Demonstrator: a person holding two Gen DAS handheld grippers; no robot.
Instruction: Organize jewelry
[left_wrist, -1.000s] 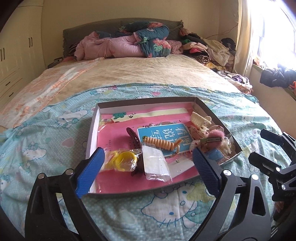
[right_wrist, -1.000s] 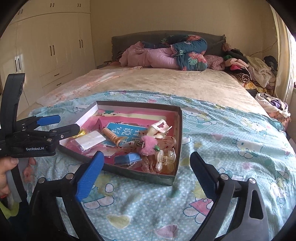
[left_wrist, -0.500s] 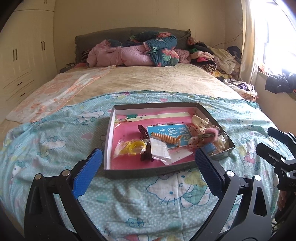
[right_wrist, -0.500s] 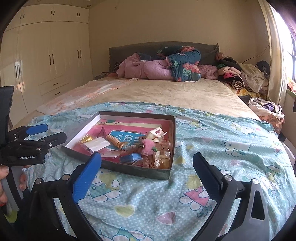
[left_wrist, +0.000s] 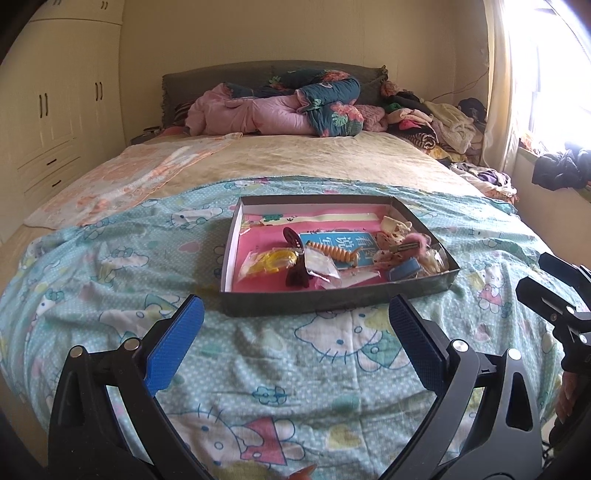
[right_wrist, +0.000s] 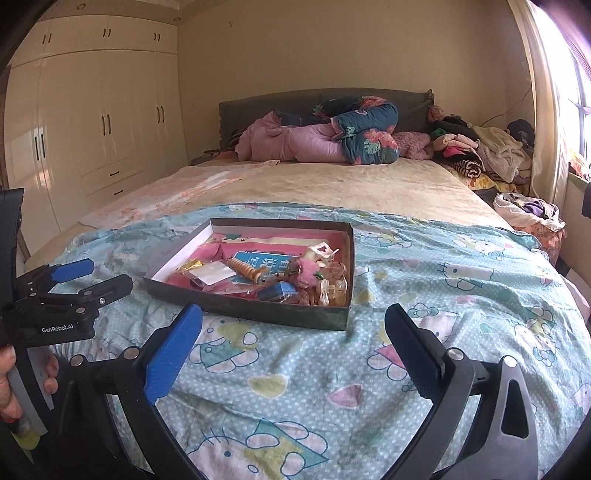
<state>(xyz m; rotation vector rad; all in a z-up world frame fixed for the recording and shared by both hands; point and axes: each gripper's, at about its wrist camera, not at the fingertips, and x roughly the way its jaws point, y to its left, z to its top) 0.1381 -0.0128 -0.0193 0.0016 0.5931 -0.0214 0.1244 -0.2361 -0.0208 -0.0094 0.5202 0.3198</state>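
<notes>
My left claw (left_wrist: 295, 345) hangs over the quilt (left_wrist: 258, 369), jaws spread wide, nothing between them. My right claw (right_wrist: 293, 345) likewise: spread wide, empty, over the quilt on the near side of the box (right_wrist: 258, 314). The box sits on the bed, well ahead of both claws, not touched by either. It is shallow, dark-walled, with a pink lining. Inside, from the left wrist view: a yellow piece in a clear bag (left_wrist: 267, 261) at left, a dark hair clip (left_wrist: 295, 275) just beside it, a small clear packet (left_wrist: 321, 266) overlapping the clip, an orange spiral piece (left_wrist: 338, 253) lying across a blue booklet (left_wrist: 341, 245). At the right end a heap: a cream claw clip (left_wrist: 395, 226), a pink fluffy piece (left_wrist: 413, 243), a blue item (left_wrist: 404, 272), clear plastic bits I cannot tell apart. In the right wrist view the left claw shows at the left edge, with a hand (right_wrist: 9, 384) on its grip. Pink bedding (right_wrist: 295, 144) and piled clothes (right_wrist: 480, 151) lie at the headboard; a wardrobe (right_wrist: 92, 122) stands at left.
</notes>
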